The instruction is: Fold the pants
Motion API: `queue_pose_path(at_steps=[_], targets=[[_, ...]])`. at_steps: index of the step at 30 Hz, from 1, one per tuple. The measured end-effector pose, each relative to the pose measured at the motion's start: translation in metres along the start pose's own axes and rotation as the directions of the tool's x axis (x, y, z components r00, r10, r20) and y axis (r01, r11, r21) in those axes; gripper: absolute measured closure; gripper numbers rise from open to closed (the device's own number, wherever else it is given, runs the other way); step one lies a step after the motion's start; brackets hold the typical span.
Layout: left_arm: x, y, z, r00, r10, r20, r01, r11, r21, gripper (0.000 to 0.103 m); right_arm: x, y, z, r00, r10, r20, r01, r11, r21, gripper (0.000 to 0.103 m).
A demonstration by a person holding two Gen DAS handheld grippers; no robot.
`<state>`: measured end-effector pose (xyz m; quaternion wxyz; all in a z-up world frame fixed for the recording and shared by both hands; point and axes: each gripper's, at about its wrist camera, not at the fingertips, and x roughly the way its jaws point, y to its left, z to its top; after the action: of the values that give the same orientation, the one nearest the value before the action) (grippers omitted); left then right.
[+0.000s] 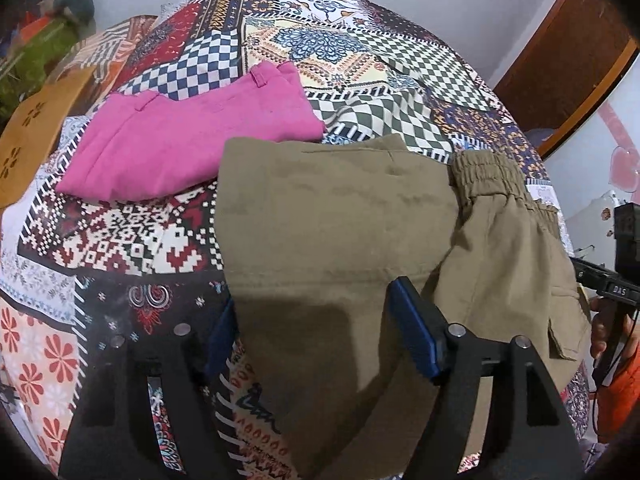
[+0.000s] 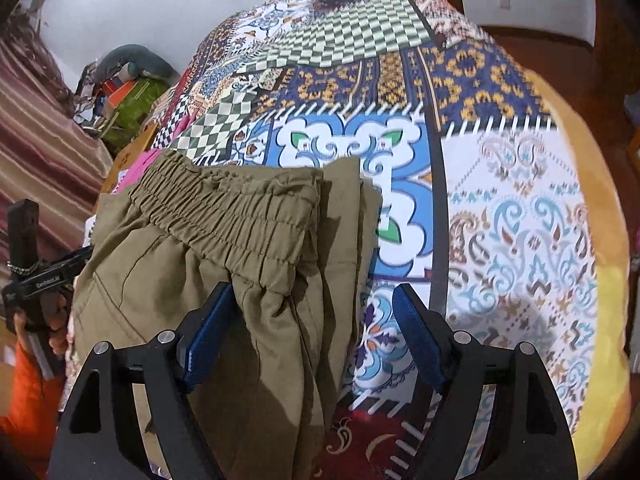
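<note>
1. At the far left of my left wrist view I note a tan perforated panel point(image 1: 28, 136) at the edge of the bed, with green and orange clutter point(image 1: 44, 28) behind it against the wall.
2. The patchwork bedspread point(image 1: 132, 240) covers the whole working surface.
3. A pair of pink pants point(image 1: 180, 140), already folded, lies flat on the bedspread, up and to the left of the olive pair and just beside its corner.
4. The olive pants point(image 1: 340, 208) lie folded on the bedspread in front of me; the elastic waistband point(image 1: 496, 176) sits on the right-hand layer, and a flap pocket point(image 1: 564, 332) shows at the right edge.
5. My left gripper point(image 1: 316, 328) has its jaws released and spread wide. The near fold of the olive pants lies between them; the blue pads point(image 1: 416, 336) do not press on it.
6. In the right wrist view, the olive pants point(image 2: 200, 264) occupy the left half, the waistband point(image 2: 224, 208) gathered across the top.
7. My right gripper point(image 2: 312, 324) is likewise released, jaws wide. The left pad touches or nearly touches the cloth's edge; the right pad point(image 2: 416, 340) stands over bare bedspread point(image 2: 520, 240).
8. The yellow border point(image 2: 608, 280) of the bedspread runs down the far right.
</note>
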<state>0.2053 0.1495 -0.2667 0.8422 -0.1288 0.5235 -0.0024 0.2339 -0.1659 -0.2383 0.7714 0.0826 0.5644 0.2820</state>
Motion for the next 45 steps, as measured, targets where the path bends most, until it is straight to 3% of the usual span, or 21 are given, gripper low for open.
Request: queue_pose_path(at_steps=[13, 24, 29, 30, 31, 32, 35, 38, 45], targets=[[-0.016, -0.008, -0.019, 0.999, -0.036, -0.011, 0.036, 0.999, 0.027, 0.031, -0.011, -0.003, -0.016, 0.998, 0.031, -0.049, -0.029, 0.999, 0.036, 0.025], [0.002, -0.005, 0.008, 0.998, -0.058, -0.011, 0.058, 0.998, -0.009, 0.031, 0.005, 0.006, 0.003, 0.997, 0.075, -0.028, -0.075, 0.997, 0.021, 0.025], [-0.001, -0.01, 0.009, 0.998, -0.056, 0.002, 0.056, 0.998, 0.016, 0.034, 0.0, 0.005, 0.001, 0.997, 0.082, -0.012, -0.082, 0.997, 0.012, 0.037], [-0.002, -0.011, 0.008, 0.998, -0.063, 0.002, 0.062, 0.998, 0.019, 0.037, -0.002, 0.006, 0.0, 0.997, 0.079, -0.004, -0.078, 0.997, 0.002, 0.039], [-0.003, -0.011, 0.007, 0.997, -0.082, 0.001, 0.082, 0.996, 0.02, 0.048, -0.004, 0.006, 0.0, 0.997, 0.077, 0.0, -0.077, 0.997, -0.006, 0.044], [-0.005, -0.01, 0.006, 0.988, -0.151, -0.018, 0.152, 0.988, 0.011, 0.054, -0.005, 0.007, 0.0, 0.997, 0.073, 0.004, -0.073, 0.997, -0.015, 0.049], [-0.006, -0.014, 0.0, 0.985, -0.168, -0.035, 0.169, 0.985, 0.022, 0.056, -0.009, 0.009, -0.002, 0.998, 0.065, 0.015, -0.065, 0.997, -0.036, 0.06], [-0.006, -0.016, -0.006, 0.987, -0.157, -0.043, 0.158, 0.987, 0.04, 0.056, -0.012, 0.009, -0.003, 0.998, 0.061, 0.016, -0.061, 0.997, -0.045, 0.065], [-0.004, -0.004, -0.009, 0.984, -0.172, -0.046, 0.173, 0.985, 0.006, 0.056, -0.014, 0.004, -0.014, 0.997, 0.072, -0.032, -0.073, 0.996, -0.054, 0.063]])
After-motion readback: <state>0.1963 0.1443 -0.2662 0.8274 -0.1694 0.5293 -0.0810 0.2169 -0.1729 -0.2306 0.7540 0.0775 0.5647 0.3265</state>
